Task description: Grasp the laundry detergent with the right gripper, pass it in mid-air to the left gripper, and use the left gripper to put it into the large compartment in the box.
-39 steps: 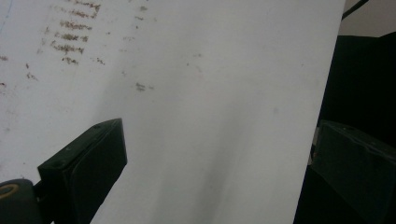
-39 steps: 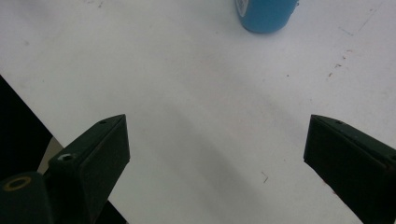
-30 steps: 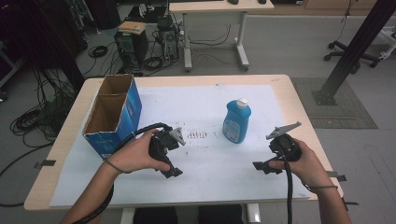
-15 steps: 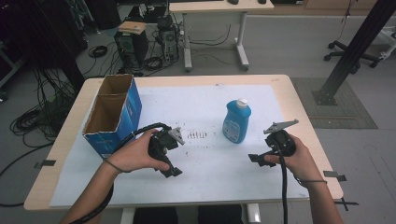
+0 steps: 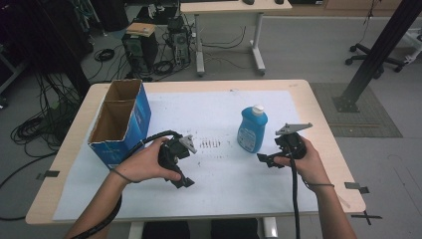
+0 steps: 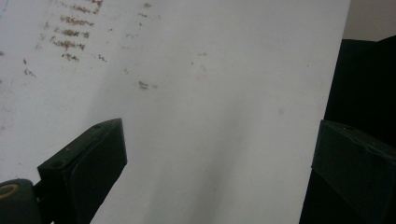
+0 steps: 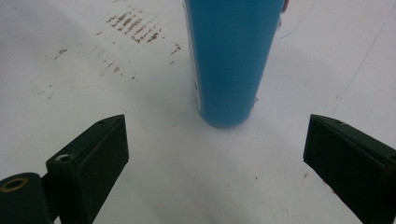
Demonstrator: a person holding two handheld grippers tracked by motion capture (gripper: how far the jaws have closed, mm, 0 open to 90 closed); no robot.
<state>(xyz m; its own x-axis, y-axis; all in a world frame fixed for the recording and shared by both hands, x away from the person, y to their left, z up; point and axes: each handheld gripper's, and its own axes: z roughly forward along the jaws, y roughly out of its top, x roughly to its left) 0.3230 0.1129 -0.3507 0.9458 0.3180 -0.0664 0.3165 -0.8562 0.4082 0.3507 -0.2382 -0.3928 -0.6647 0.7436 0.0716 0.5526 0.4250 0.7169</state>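
**Blue bottle: upright, just ahead of the right gripper**

Item: blue bottle (image 5: 252,131) with a white cap. It stands upright on the white sheet (image 5: 219,179) that covers the surface (image 5: 328,124), right of centre. Long axis vertical. In the right gripper view its lower body (image 7: 231,60) rises straight ahead, and its base sits on the sheet between the lines of the two jaws but beyond their tips, not yet between them.

Right gripper (image 5: 263,159): held low, just right of and a little nearer the person than the bottle, pointing toward its lower half. Jaws spread wide, holding nothing. Near the bottle but apart from it; no contact visible.

Left gripper (image 5: 183,180): held over the sheet left of centre, well apart from the bottle, pointing down toward the person's edge. Its own view shows bare sheet (image 6: 196,116) between widely parted jaws; nothing held.

Other: open cardboard box (image 5: 120,122), blue outside, at the left of the surface, just beside the left hand (image 5: 144,162). A patch of brown marks (image 5: 211,145) lies on the sheet between the left gripper and the bottle.

Judgement: the right gripper is the nearer one. The likely next move is a short advance so the jaws pass either side of the upright body, then close across its width.
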